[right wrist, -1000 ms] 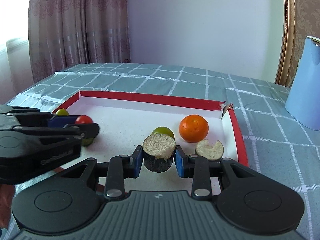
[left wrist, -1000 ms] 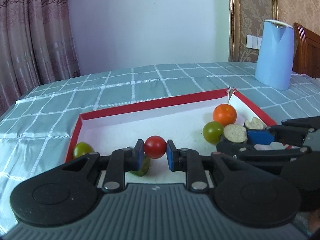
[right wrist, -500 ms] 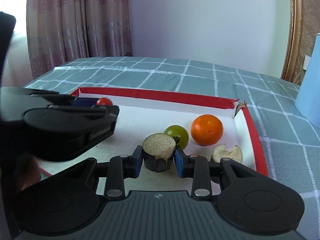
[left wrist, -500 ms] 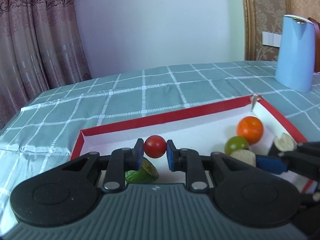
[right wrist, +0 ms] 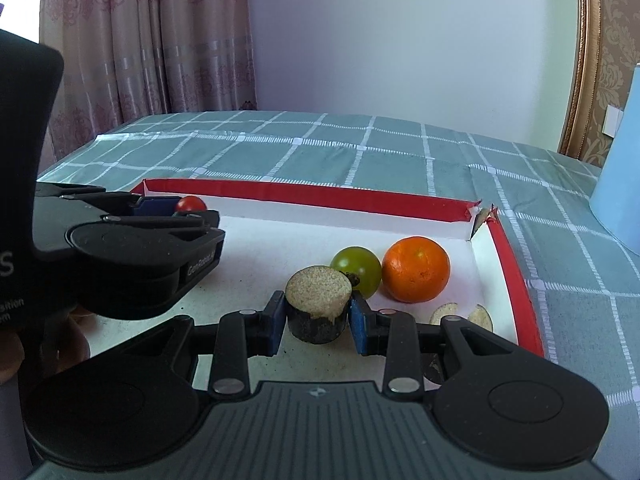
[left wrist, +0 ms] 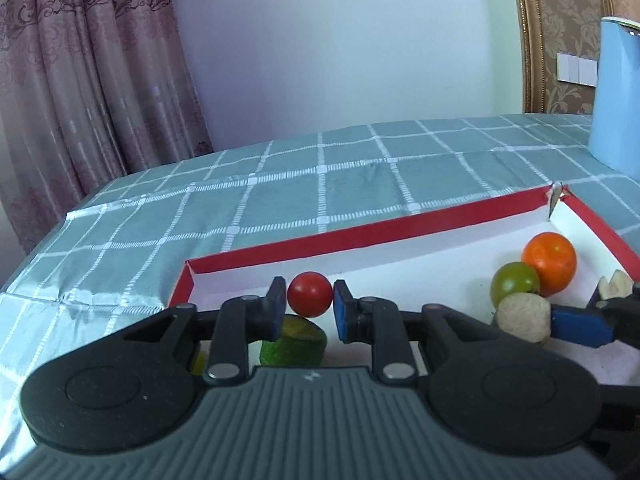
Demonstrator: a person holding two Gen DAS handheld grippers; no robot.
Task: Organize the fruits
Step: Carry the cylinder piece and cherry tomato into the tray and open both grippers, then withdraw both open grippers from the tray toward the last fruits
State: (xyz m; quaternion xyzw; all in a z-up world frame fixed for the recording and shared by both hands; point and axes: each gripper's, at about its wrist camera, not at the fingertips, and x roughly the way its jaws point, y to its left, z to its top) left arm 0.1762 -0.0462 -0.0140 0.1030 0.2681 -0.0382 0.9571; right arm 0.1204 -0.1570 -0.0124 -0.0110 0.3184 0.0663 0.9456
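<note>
Two grippers work over one shallow tray point(left wrist: 400, 229) with a red rim and white floor, set on a table covered by a green checked cloth point(left wrist: 320, 168).

The left gripper point(left wrist: 310, 308) has its two blue-padded fingers closed on one small red tomato point(left wrist: 309, 294), held above the tray floor near the tray's far left corner. In the right wrist view the same tomato point(right wrist: 191, 203) shows at the left, between the left gripper's point(right wrist: 176, 212) fingers.

The right gripper point(right wrist: 318, 318) has its fingers closed on one short dark-skinned chunk with a pale cut top point(right wrist: 318, 304); what fruit it is cannot be told. It sits near the middle of the tray point(right wrist: 516, 272), low over the floor; whether it touches the floor cannot be told. From the left wrist view this chunk point(left wrist: 522, 318) appears at the right, with the right gripper point(left wrist: 560, 320) reaching in from the right edge.

Counted in the tray besides these: one orange point(right wrist: 416, 269) near the far right corner, one round green fruit point(right wrist: 357, 270) just left of it and touching it, one cut green piece point(left wrist: 294, 342) below the left gripper's fingers, and two pale slice pieces point(right wrist: 460, 314) near the right wall, partly hidden by the right gripper.

One light blue jug point(left wrist: 618, 96) stands on the cloth at the far right, outside the tray. Pink curtains point(left wrist: 92, 68) hang at the far left.
</note>
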